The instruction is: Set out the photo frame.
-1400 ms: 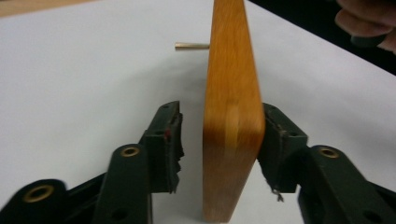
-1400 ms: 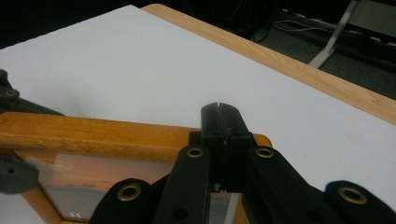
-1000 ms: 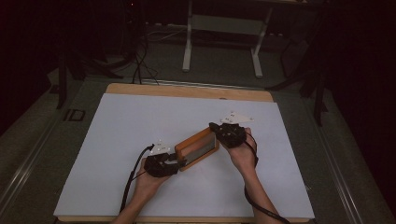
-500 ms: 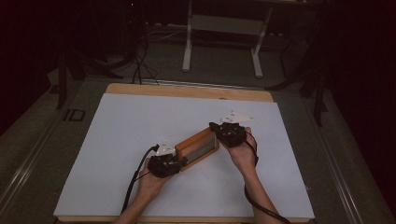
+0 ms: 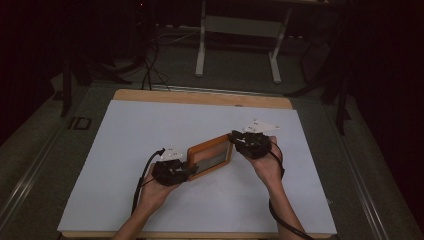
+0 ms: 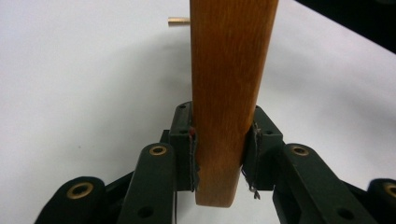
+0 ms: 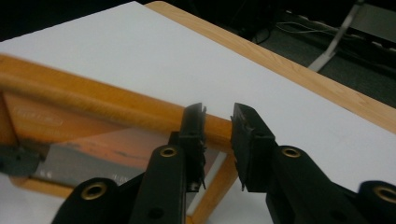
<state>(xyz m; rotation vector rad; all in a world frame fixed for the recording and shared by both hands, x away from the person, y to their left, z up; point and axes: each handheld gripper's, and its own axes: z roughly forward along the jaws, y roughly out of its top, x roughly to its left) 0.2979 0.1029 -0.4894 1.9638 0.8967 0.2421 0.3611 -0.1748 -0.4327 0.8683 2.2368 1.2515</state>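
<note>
A wooden picture frame (image 5: 210,157) with a dark glass front hangs tilted above the white sheet, between both grippers. My left gripper (image 5: 189,170) is shut on its lower left end; in the left gripper view the wooden rail (image 6: 229,93) stands clamped between both pads (image 6: 223,149). My right gripper (image 5: 235,138) is at the frame's upper right corner. In the right gripper view its jaws (image 7: 218,121) stand apart, with the frame's corner (image 7: 93,126) just behind them. A small brass peg (image 6: 179,20) sticks out beside the rail.
A white sheet (image 5: 150,130) covers the wooden table (image 5: 200,97). Beyond the far edge stand a metal stand's legs (image 5: 201,50) and cables (image 5: 147,65) on a dark floor. A person's hands (image 5: 267,167) come in from the front edge.
The frame has turned up so its glass face shows to the camera. The left gripper has dropped slightly toward the front edge with its end; the right gripper stays near the same spot.
</note>
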